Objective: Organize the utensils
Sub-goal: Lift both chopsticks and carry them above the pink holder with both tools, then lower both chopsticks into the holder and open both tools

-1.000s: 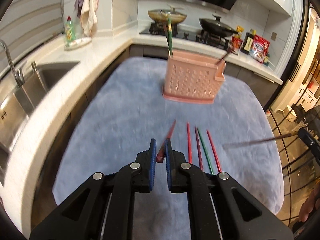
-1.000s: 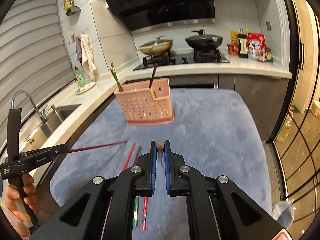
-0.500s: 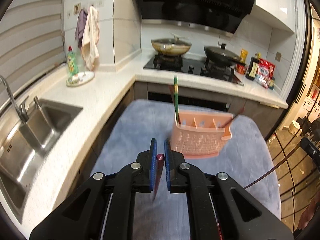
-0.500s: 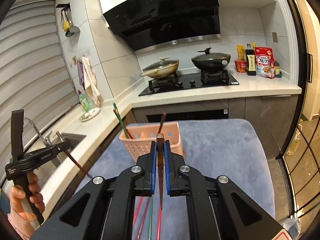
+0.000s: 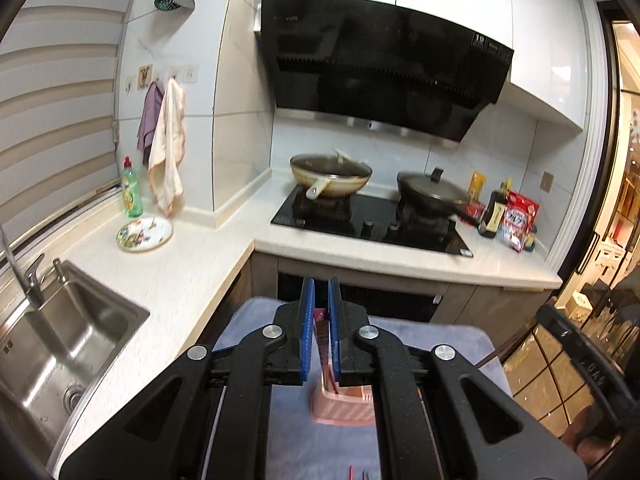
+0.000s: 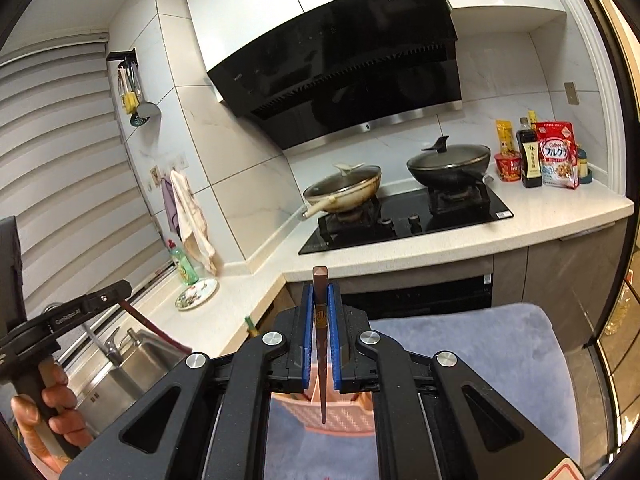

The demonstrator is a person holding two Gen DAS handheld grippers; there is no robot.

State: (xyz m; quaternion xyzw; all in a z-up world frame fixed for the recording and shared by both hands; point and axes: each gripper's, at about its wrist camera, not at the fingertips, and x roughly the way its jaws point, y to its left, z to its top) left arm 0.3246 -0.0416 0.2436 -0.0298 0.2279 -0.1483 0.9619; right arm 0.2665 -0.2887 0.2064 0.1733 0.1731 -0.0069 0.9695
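My left gripper [image 5: 319, 294] is shut on a dark red chopstick [image 5: 322, 354] that hangs down between the blue pads toward the pink utensil holder [image 5: 342, 410] below. My right gripper [image 6: 320, 298] is shut on a brown chopstick [image 6: 321, 320] held upright, its tip pointing down over the pink holder [image 6: 340, 410]. The left gripper [image 6: 80, 312] with its red chopstick [image 6: 158, 330] also shows at the left of the right wrist view. Loose chopsticks [image 5: 352, 472] lie on the blue mat [image 5: 452, 344], mostly hidden by the left gripper.
A steel sink [image 5: 52, 356] and tap are at the left. A patterned plate [image 5: 145, 233] and a green soap bottle [image 5: 131, 190] stand on the white counter. Two pans [image 5: 330, 174] sit on the black hob. Bottles and packets [image 5: 508, 216] stand at the right.
Both grippers have risen well above the mat and tilted up, each carrying its chopstick. The pink holder has dropped from mid view to beneath the fingers.
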